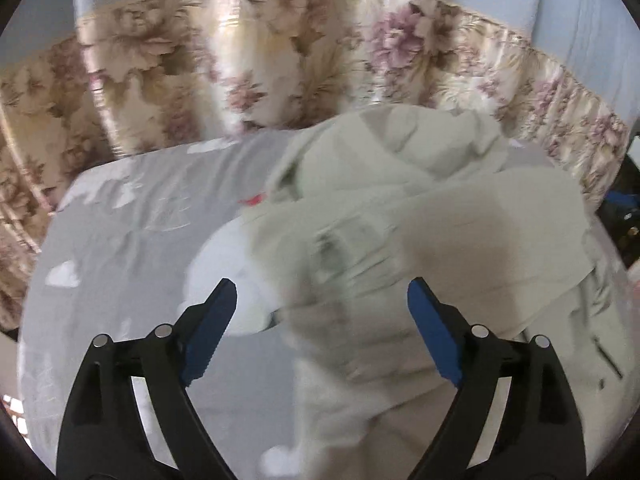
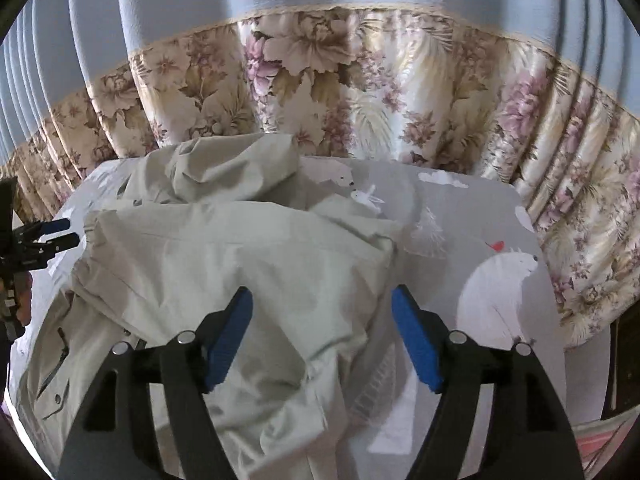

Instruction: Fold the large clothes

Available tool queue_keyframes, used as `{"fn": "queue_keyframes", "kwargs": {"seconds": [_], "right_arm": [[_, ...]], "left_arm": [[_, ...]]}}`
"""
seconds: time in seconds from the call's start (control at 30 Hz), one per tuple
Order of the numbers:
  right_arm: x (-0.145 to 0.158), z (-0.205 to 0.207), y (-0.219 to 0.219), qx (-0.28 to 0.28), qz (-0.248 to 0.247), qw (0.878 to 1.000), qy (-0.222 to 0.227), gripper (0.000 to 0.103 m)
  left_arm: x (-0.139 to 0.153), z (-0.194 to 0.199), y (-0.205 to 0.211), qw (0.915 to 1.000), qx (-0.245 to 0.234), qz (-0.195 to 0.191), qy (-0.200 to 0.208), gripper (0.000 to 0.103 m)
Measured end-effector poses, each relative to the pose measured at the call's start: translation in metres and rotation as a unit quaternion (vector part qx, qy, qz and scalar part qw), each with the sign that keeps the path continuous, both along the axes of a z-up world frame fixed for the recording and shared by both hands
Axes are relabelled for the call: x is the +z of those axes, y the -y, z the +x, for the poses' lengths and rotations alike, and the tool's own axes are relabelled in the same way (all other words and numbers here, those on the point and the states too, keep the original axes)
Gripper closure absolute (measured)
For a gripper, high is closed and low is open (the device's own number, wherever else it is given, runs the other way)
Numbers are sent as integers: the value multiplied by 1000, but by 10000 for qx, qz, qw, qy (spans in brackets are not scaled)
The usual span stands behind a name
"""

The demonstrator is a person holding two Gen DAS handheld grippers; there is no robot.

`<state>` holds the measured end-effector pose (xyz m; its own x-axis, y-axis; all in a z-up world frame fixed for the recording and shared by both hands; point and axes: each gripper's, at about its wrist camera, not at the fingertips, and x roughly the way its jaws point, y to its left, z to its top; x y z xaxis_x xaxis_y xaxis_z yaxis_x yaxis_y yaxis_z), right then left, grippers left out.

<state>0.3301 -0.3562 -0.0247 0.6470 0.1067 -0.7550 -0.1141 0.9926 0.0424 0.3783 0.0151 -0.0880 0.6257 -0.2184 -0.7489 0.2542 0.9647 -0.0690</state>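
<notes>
Both grippers, left gripper [image 1: 322, 300] and right gripper [image 2: 322, 308], angle down agape over jacket [image 2: 224, 264].

No readable text, label, brand or number anywhere in either view.

Bed [image 2: 460, 216] covered by a grey sheet [image 1: 132, 240] printed with white polar bears, clouds and a small red heart. Lying directly on it, a pale beige jacket [image 2: 224, 264], rumpled, hood bunched toward the far edge, one sleeve folded across the body.
</notes>
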Motion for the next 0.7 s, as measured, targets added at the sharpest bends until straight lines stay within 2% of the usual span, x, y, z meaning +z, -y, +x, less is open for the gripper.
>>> {"fn": "queue_keyframes", "kwargs": {"seconds": [0.07,0.17,0.23,0.27,0.37,0.43,0.5,0.57,0.6,0.7], "right_arm": [[-7,6,-5,38,36,9999,-91,31],[-13,9,-15,79,-24,9999,-113,31],[-12,4,-19,116,-62,9999,-80,31],[-9,0,-21,136,-133,9998,-27,31],[-6,-9,-26,265,-100,9996,5,31],[-13,-9,-28,363,-51,9993,-105,31],[-30,-6,-35,341,-414,9981,-295,31],[-51,-3,-39,265,-875,9944,-529,32],[-61,-2,-37,258,-900,9936,-633,33],[-79,-3,-27,134,-630,9938,-902,36]], "left_arm": [[-7,11,12,9998,-61,-129,-147,18],[-20,18,31,9988,-258,-259,-340,69],[-21,14,37,9988,-337,-229,-260,80],[-18,9,37,9987,-412,-243,-186,95],[2,-10,21,9984,-450,-347,-7,97],[8,-20,4,9991,-360,-223,74,97],[-5,-13,-9,9997,-223,58,-123,96],[-20,-6,-15,9992,-125,95,-368,90],[-25,-4,-15,9989,-136,119,-421,84],[-35,-4,-13,9988,-144,175,-429,79]]}}
